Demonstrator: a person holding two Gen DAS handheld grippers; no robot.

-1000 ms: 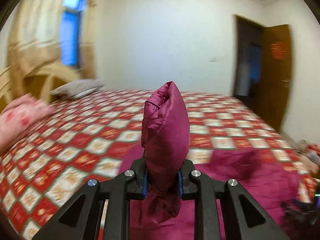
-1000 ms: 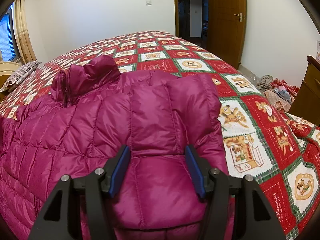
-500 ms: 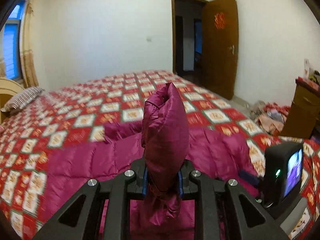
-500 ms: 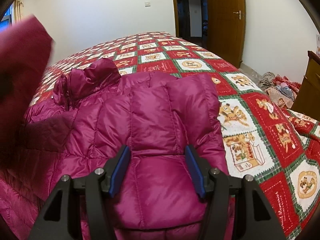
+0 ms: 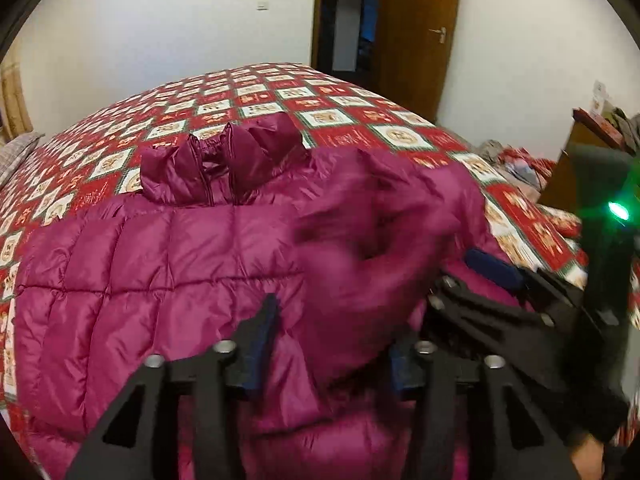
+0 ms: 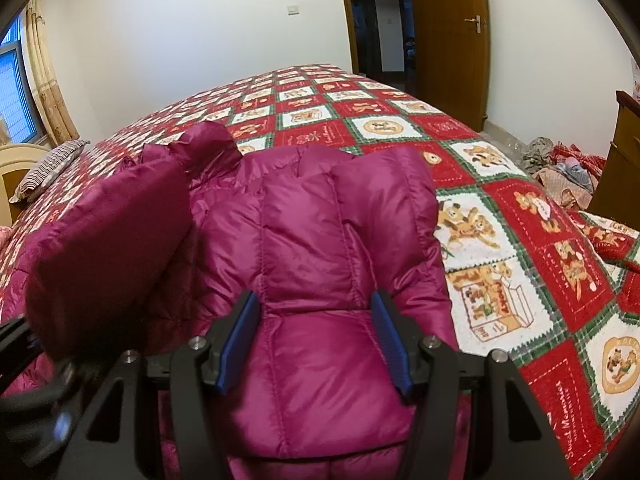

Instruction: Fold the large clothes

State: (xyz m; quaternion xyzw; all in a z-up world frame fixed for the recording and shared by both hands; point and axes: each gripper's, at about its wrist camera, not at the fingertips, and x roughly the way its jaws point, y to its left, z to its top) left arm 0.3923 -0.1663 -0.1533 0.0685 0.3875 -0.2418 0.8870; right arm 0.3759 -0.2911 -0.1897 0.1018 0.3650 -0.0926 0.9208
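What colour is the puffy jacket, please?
Magenta jacket, clearest in the right wrist view.

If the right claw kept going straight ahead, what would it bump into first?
Probably the sleeve of the purple jacket. It is folded over right in front of the right claw, already between its open fingers.

- Jacket (image 6: 320,264): shiny magenta, quilted.
- Bedspread (image 6: 500,216): red and white squares with green borders and bear pictures.
- Far door (image 6: 452,40): brown wood with a red ornament.
- Walls (image 6: 180,40): white.
- Right gripper (image 6: 316,336): black with blue pads.
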